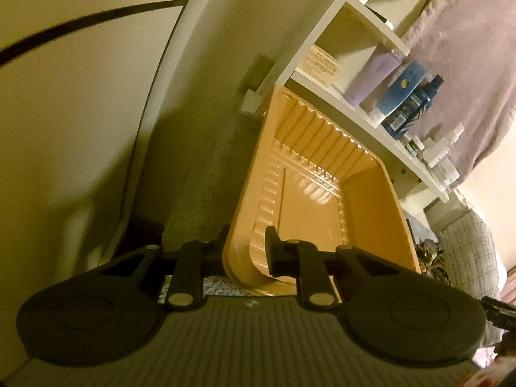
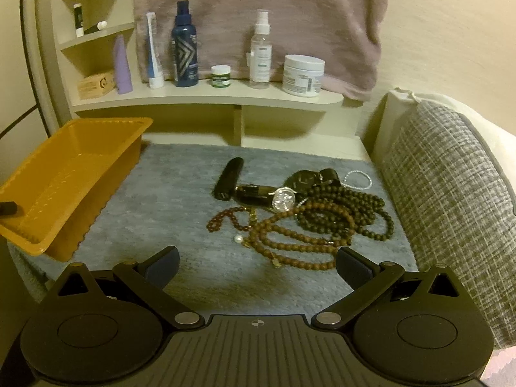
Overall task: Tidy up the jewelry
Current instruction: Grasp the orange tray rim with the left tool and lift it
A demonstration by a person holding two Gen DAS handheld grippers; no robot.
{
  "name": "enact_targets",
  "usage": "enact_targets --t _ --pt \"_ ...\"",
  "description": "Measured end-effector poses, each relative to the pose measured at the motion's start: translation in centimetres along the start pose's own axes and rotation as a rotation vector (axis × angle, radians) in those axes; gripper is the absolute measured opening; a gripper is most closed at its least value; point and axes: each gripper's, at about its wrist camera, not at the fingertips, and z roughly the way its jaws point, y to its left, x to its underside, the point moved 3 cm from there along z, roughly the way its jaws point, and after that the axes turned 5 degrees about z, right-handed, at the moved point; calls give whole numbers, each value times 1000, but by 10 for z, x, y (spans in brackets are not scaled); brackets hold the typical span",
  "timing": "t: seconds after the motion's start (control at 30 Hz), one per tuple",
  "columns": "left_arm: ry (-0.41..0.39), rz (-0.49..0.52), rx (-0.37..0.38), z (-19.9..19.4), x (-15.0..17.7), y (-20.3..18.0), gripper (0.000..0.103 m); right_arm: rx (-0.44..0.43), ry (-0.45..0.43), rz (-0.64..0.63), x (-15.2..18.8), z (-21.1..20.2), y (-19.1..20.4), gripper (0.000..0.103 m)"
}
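A grey mat [image 2: 167, 200] covers the worktop under a white shelf [image 2: 206, 100] of bottles. Left gripper [image 1: 245, 251] is clamped on the near wall of the orange tray [image 1: 309, 206], which tilts up; its left finger is mostly hidden behind that wall. Right gripper [image 2: 258, 266], jaws apart and empty, hovers over bare mat, with the beaded necklaces [image 2: 309, 229] and watch [image 2: 283, 200] just ahead-right, beside a grey cushion [image 2: 451, 200].

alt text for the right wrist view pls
The open right gripper hovers over a grey mat above a tangle of bead necklaces, a watch and a loose pearl. An empty orange tray sits tilted at left, toiletry bottles shelved behind.
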Motion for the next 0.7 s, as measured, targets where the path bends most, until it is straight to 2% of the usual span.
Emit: enact_targets --t 0.23,0.4,0.57,0.7 --pt "117 82 -21 5 -13 -5 17 -18 -3 7 0 2 2 103" --pt "192 121 -21 11 -13 -10 11 -26 -14 27 -1 1 -1 103" --pt "166 175 -76 1 -12 -30 11 -33 -21 52 -1 0 -8 103" --pt "137 258 -151 -11 -17 -56 10 -38 -28 82 0 1 -17 103"
